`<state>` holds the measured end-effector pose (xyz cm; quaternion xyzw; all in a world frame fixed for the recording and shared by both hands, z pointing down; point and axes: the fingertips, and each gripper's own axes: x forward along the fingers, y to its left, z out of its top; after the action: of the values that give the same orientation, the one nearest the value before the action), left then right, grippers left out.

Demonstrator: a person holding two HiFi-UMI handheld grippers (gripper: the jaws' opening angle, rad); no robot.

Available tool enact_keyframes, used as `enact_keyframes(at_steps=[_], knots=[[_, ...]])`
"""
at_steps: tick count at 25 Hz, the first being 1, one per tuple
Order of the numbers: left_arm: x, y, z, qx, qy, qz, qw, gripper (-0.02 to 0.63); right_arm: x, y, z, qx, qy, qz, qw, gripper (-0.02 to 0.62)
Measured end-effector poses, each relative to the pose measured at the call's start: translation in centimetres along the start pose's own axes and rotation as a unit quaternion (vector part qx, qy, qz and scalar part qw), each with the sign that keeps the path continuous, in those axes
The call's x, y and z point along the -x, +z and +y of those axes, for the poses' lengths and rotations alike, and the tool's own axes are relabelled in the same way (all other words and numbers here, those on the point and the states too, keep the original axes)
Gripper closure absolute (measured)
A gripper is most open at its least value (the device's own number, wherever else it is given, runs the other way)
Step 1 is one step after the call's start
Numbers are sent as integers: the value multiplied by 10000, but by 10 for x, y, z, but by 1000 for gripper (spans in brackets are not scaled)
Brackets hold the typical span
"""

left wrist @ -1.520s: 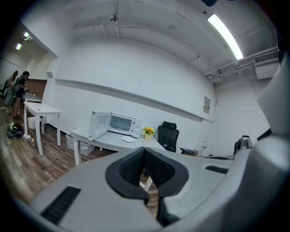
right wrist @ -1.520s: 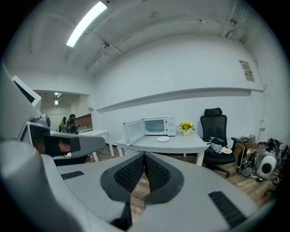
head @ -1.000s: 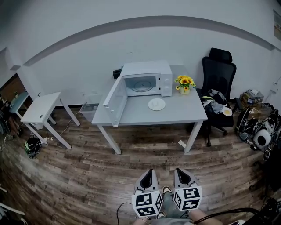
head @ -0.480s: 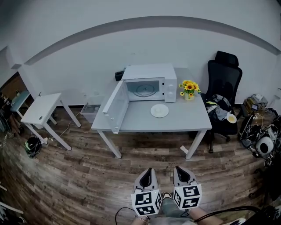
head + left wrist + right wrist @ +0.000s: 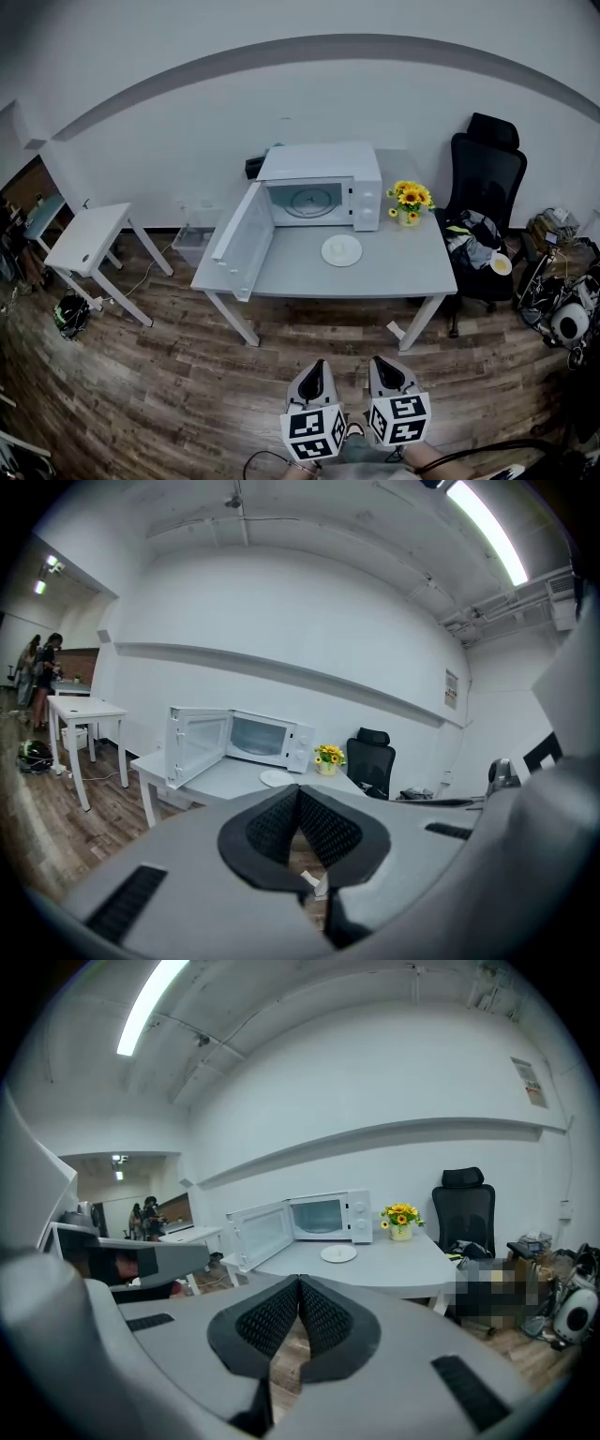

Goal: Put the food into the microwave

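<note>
Two grippers at bottom centre of the head view, left gripper (image 5: pixel 317 371) and right gripper (image 5: pixel 386 367) both clenched on nothing, white plate (image 5: pixel 341 249) on grey table (image 5: pixel 398 277) mid-frame, just below the microwave (image 5: pixel 323 167), door (image 5: pixel 242 242) swung open leftward.

Grey table (image 5: pixel 375 277) on a wood-plank floor (image 5: pixel 169 375). A white microwave (image 5: pixel 323 187) stands at the rear of the tabletop, its door (image 5: pixel 242 241) swung open. A white plate (image 5: pixel 341 249) lies just in front of the microwave. A pot of sunflowers (image 5: pixel 410 202) stands just beside its control-panel end, and a dark object (image 5: pixel 253 166) sits behind its door-side corner.
</note>
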<state>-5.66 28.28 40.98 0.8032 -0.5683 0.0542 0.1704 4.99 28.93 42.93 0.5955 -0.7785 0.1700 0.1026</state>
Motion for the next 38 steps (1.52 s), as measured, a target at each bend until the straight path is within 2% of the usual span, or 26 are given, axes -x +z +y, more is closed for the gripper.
enact_keyframes(at_steps=[14, 22, 38], knots=[[-81, 25, -9, -30, 274, -47, 9996, 604, -64, 32, -60, 2, 186, 24, 9998, 578], [-108, 24, -9, -23, 398, 81, 9992, 604, -89, 38, -77, 34, 325, 97, 9994, 578], [-139, 28, -14, -225, 282, 225, 9991, 604, -109, 43, -100, 53, 320, 253, 9992, 578]])
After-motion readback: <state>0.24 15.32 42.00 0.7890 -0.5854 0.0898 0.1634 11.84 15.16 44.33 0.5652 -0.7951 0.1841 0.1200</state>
